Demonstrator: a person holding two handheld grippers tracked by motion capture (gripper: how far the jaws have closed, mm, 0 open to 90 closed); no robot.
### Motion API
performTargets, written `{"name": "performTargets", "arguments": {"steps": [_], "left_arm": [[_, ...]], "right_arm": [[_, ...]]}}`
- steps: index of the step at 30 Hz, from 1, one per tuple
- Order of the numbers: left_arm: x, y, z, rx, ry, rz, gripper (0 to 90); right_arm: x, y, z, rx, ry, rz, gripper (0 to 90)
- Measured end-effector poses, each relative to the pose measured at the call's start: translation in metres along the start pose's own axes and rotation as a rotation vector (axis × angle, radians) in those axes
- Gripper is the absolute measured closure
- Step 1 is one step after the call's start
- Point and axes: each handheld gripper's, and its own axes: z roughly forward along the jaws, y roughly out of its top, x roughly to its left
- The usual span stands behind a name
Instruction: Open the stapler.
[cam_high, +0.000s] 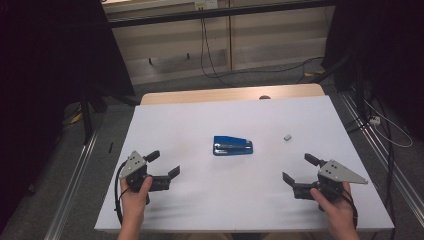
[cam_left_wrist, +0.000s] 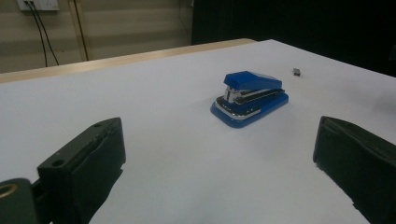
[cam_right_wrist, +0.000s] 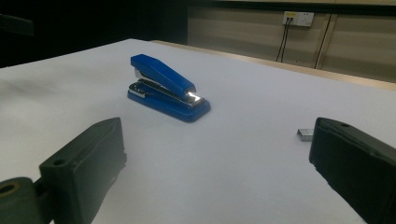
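The white table (cam_high: 200, 200) is bare around the blue stapler (cam_high: 233, 146) at frame centre, with a staple strip (cam_high: 287, 136) just to its right. Your left gripper (cam_high: 165, 167) and right gripper (cam_high: 295, 170) both gape empty; approach squarely and clamp the stapler's long sides.

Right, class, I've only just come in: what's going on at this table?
A person holds a black two-jaw claw in each hand over a white table. Both the left claw and the right claw are open and hold nothing. They are aimed inward at a small blue stapler with a metal staple channel, which sits untouched mid-table. A small grey strip of staples lies to the stapler's right, apart from it. Nothing has been picked up yet.
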Motion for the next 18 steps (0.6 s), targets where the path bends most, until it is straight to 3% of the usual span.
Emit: {"name": "performTargets", "arguments": {"steps": [18], "left_arm": [[-0.005, 0.014, 0.034, -0.002, -0.065, 0.016, 2.7]], "right_arm": [[0.001, 0.010, 0.007, 0.000, -0.020, -0.008, 2.8]]}}
